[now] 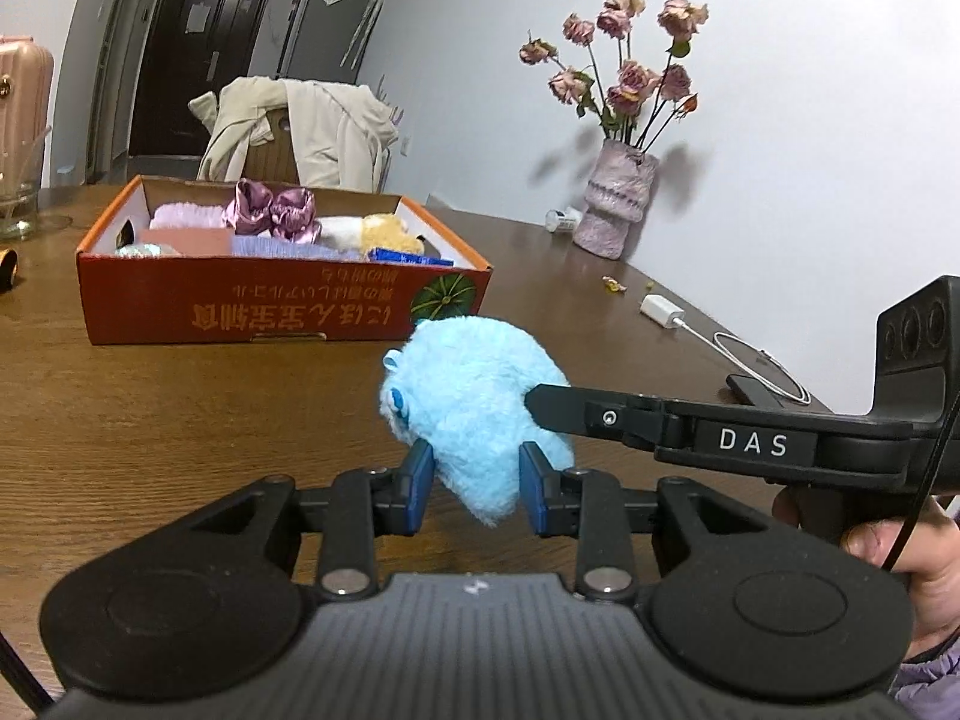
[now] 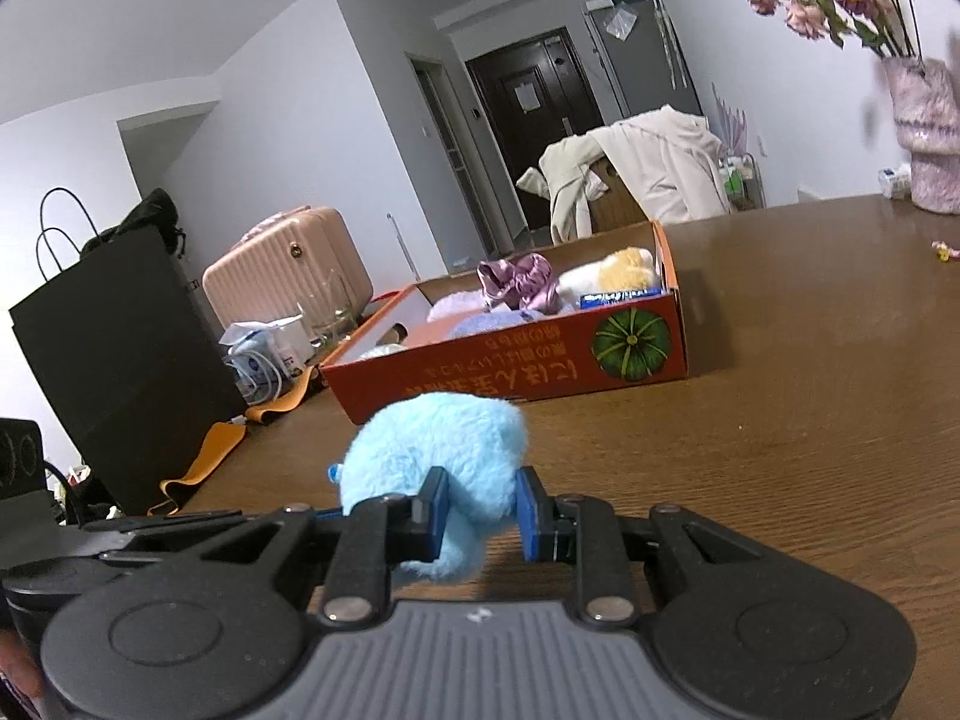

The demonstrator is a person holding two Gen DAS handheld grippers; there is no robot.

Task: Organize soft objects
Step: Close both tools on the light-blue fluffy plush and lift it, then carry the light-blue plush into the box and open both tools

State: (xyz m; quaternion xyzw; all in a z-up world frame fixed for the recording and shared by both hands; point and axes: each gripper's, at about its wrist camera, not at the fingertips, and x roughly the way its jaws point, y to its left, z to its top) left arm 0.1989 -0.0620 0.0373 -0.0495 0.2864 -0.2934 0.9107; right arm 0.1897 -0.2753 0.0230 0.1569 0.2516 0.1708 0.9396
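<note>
A fluffy light-blue plush toy is held just above the brown table, gripped from two sides. My left gripper is shut on its lower part. My right gripper is shut on the same toy; its black finger reaches in from the right in the left wrist view. Behind the toy stands an open orange cardboard box holding several soft things: purple satin scrunchies, folded lilac towels and a yellow-white plush. The box also shows in the right wrist view.
A lilac vase with dried roses stands at the far right by the wall. A white charger and cable and a dark phone lie on the table's right side. A glass jar, a black bag and a pink suitcase are on the left.
</note>
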